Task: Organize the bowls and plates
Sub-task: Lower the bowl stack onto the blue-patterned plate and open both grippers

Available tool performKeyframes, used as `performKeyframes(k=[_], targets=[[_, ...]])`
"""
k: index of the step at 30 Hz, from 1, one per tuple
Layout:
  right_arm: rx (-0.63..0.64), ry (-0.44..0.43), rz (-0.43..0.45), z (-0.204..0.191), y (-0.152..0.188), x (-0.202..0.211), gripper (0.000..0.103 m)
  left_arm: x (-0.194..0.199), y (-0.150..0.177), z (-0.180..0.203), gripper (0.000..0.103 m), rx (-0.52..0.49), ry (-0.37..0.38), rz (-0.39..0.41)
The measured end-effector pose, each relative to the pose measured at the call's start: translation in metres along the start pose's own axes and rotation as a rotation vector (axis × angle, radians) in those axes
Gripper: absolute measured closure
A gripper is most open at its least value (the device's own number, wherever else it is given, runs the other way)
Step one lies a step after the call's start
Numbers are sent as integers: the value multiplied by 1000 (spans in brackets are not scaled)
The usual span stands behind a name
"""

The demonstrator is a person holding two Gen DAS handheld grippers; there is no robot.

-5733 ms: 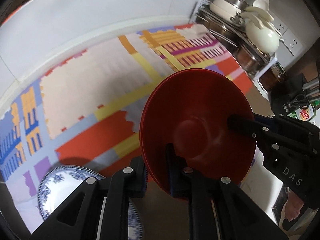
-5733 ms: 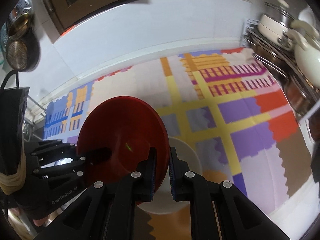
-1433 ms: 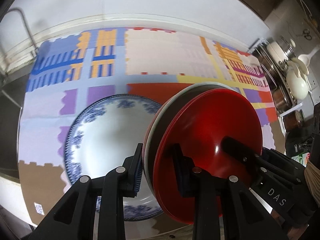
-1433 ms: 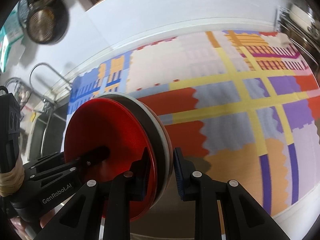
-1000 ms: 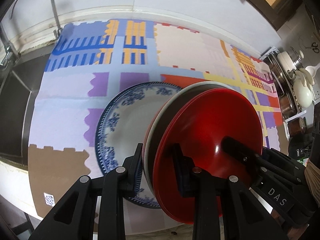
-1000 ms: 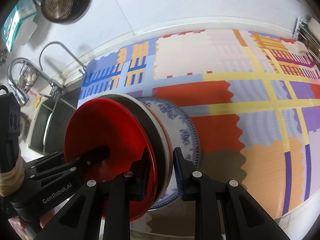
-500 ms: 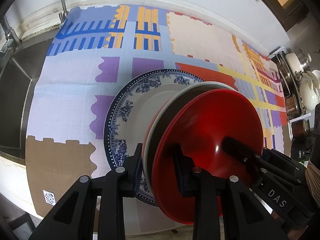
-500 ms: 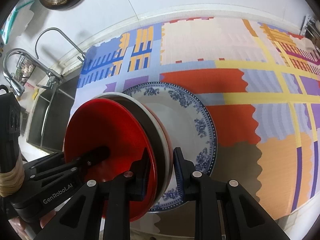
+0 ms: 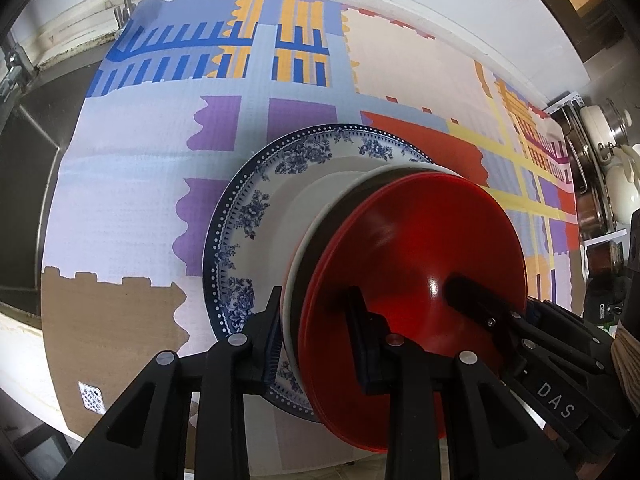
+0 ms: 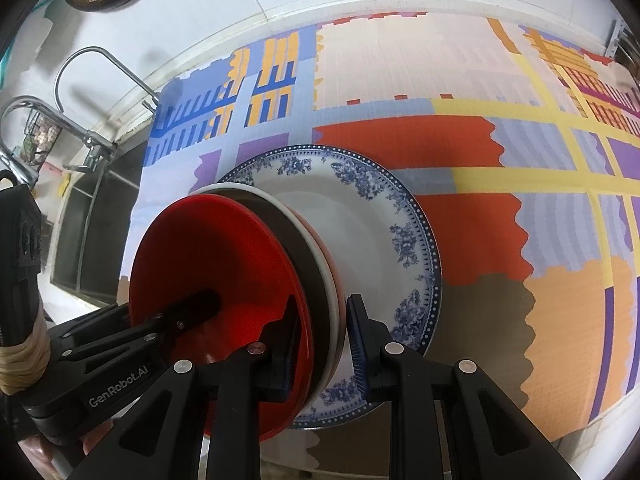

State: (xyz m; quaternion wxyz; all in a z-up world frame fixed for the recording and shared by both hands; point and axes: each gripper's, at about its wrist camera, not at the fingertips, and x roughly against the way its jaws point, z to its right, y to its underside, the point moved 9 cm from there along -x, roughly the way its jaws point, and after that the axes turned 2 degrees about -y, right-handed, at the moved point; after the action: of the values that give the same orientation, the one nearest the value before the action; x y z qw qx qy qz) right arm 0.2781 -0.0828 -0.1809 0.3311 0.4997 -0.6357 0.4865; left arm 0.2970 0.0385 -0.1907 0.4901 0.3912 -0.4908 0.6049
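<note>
A stack of nested bowls, a red bowl (image 9: 424, 264) inside a white bowl (image 9: 320, 216), is held over a blue-and-white floral plate (image 9: 256, 208) lying on the patterned mat. My left gripper (image 9: 316, 328) is shut on the stack's near rim. My right gripper (image 10: 320, 332) is shut on the stack's opposite rim; the red bowl (image 10: 216, 256) and the plate (image 10: 384, 216) show there too. The stack's base is close to or resting on the plate's middle; contact is hidden.
A colourful patterned mat (image 9: 140, 208) covers the counter. A steel sink (image 10: 88, 224) and tap (image 10: 80, 80) lie to the left. A rack of pots and lids (image 9: 608, 168) stands at the far right. The counter's front edge runs just below the plate.
Both grippers have carried the bowl stack left and down over the plate. The plate now sits directly beneath the stack and looks larger and closer.
</note>
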Motion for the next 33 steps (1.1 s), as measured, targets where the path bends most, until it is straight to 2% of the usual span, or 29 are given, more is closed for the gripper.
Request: performKeyframes(k=[6, 10, 12, 17, 20, 24, 29, 33], targets=[[-2, -7, -9, 1, -2, -3, 79, 0, -5, 0, 74, -17, -1, 15], [18, 3, 17, 0, -6, -2, 78, -1, -7, 0, 73, -28, 0, 18], [27, 12, 31, -1, -8, -1, 78, -1, -8, 1, 70, -32, 7, 22], [36, 27, 39, -2, -9, -2, 77, 11, -13, -1, 51, -66, -21, 79], [34, 36, 46, -1, -8, 0, 69, 21, -14, -3, 45, -96, -50, 119], [34, 49, 88, -2, -4, 10, 62, 38, -14, -2, 40, -140, -72, 181], [36, 78, 164, -2, 5, 34, 52, 65, -6, 1, 32, -190, -121, 275], [40, 104, 230, 1, 14, 55, 44, 82, 5, 4, 29, -208, -151, 338]])
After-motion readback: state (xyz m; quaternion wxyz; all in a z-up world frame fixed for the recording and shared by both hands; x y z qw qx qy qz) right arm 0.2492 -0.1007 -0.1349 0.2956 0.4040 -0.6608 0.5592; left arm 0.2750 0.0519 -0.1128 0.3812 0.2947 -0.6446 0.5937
